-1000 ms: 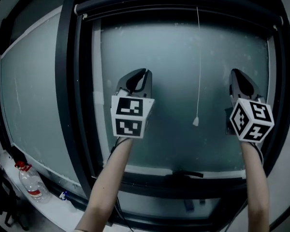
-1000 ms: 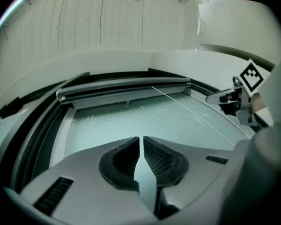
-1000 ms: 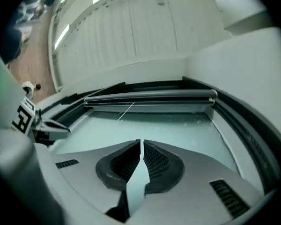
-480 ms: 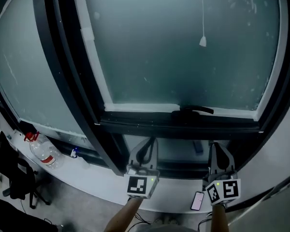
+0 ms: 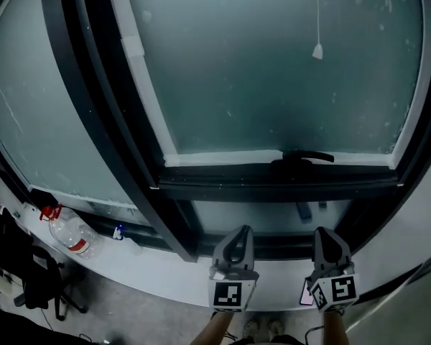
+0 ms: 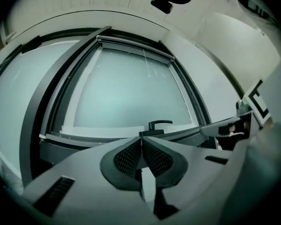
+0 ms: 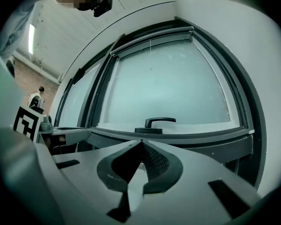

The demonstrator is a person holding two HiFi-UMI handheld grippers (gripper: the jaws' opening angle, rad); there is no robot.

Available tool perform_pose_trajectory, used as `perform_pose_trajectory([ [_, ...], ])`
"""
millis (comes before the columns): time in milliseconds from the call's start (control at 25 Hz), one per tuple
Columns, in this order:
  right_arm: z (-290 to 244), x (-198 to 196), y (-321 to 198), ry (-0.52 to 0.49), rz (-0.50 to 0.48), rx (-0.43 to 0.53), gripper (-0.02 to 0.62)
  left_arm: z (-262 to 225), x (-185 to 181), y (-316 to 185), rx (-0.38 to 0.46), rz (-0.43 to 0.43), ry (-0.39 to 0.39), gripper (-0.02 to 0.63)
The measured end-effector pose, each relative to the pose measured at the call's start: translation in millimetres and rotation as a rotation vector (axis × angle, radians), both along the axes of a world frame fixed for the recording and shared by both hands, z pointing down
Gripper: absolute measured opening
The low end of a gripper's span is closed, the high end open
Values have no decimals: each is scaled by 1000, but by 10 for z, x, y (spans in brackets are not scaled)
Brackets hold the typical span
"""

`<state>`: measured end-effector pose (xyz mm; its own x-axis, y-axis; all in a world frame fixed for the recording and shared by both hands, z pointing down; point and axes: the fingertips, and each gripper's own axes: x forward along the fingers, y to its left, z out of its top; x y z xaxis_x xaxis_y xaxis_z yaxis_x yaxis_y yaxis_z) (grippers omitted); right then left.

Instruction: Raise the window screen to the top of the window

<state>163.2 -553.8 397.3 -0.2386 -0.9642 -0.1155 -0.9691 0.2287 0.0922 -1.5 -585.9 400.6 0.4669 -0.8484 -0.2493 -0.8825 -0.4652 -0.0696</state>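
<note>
The window [image 5: 273, 70] has frosted glass in a black frame, with a black handle [image 5: 305, 157] on its lower rail. A thin pull cord with a white bead [image 5: 317, 51] hangs in front of the glass. In the gripper views a dark roller bar [image 6: 136, 48] [image 7: 152, 35] runs along the top of the window. My left gripper [image 5: 237, 230] [image 6: 141, 137] and right gripper [image 5: 325, 232] [image 7: 141, 142] are held side by side below the lower rail, pointing at the window. Both are shut with nothing between their jaws. Neither touches the frame, cord or handle.
A white sill [image 5: 165, 275] curves under the window. A clear bottle with a red cap [image 5: 68, 232] lies on it at the left, and a phone [image 5: 305, 292] lies by my right gripper. A black chair [image 5: 29, 279] stands lower left. A person [image 7: 36, 99] is far off.
Both grippers have dropped from in front of the glass to below the lower rail, and their jaws have come together. The head view has tilted down with them.
</note>
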Motion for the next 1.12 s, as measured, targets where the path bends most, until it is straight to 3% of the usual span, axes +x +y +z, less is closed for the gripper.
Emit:
perform_pose_trajectory([
  [160,-100,-279,122,-25,-25,37,8,-122,-81,238,27,31,20,14],
  [360,-35,-504,557,41,-75,36,8,-148,-247,615,44,1,78,14],
  [560,29,-326,1253,9,-61,39,8,-157,-92,1250,73,9,81,14],
  [880,267,81,2883,-21,-24,35,8,222,198,2819,20,-6,15,14],
  [1120,185,173,3822,-27,-22,9,8,19,348,3785,16,7,-12,14],
])
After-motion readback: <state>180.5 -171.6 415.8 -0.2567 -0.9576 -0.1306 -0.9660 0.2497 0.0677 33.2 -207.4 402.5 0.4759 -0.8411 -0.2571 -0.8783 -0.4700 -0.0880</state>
